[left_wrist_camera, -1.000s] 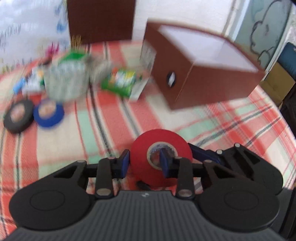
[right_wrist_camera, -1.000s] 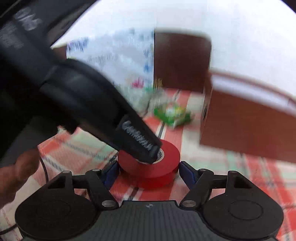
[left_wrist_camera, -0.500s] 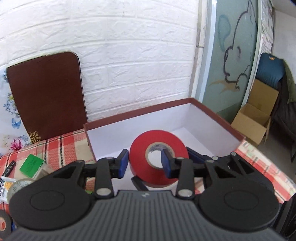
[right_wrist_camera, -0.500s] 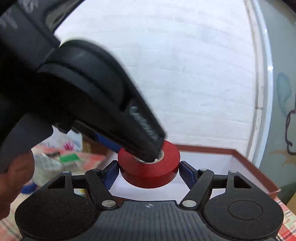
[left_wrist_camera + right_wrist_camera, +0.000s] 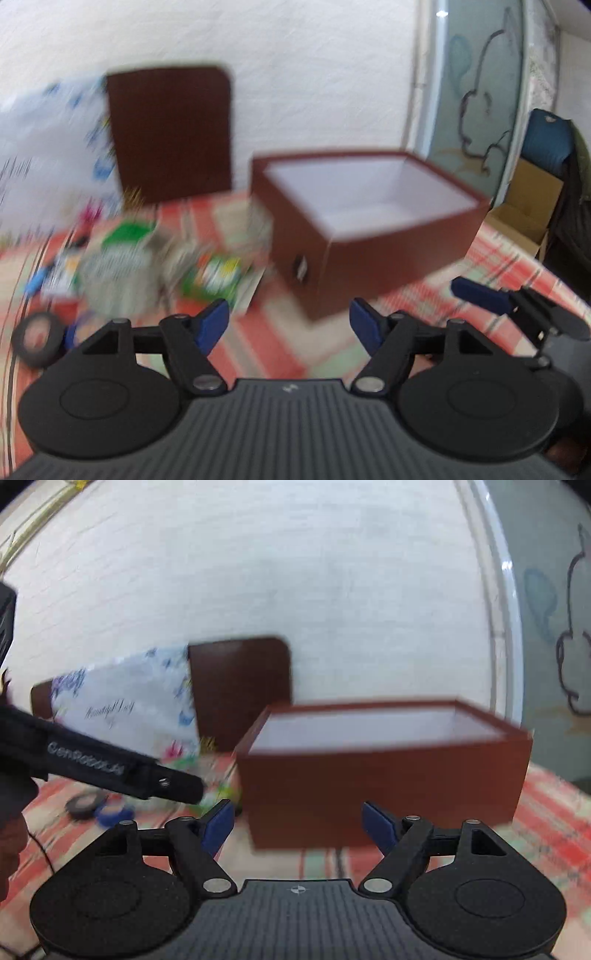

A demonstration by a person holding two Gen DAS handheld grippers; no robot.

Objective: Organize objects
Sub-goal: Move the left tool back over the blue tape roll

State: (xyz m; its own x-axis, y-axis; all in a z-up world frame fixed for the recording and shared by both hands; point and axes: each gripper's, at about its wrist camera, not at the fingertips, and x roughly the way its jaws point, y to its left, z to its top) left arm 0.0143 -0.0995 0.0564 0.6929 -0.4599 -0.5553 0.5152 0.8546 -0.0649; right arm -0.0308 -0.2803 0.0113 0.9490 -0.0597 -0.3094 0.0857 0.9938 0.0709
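Both hand-held grippers empty before the open brown box [image 5: 369, 236].
Left hand-held gripper [image 5: 288, 325], jaws just opening, and right hand-held gripper [image 5: 297, 821] stand spread; remaining items [image 5: 122, 266] clutter the bench [image 5: 288, 354]. Motion blur suggests haste, risking a mis-aimed grasp.

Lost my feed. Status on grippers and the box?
Left gripper just opened, empty. Right gripper just opened, empty. Brown box open on table; red tape roll not visible. Nothing blocking.

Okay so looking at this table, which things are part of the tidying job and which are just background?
Job:
- brown box, open
- black tape roll
- blue tape roll
- blurred packets

Background:
- brown lid against the wall
- cardboard carton
- checked tablecloth
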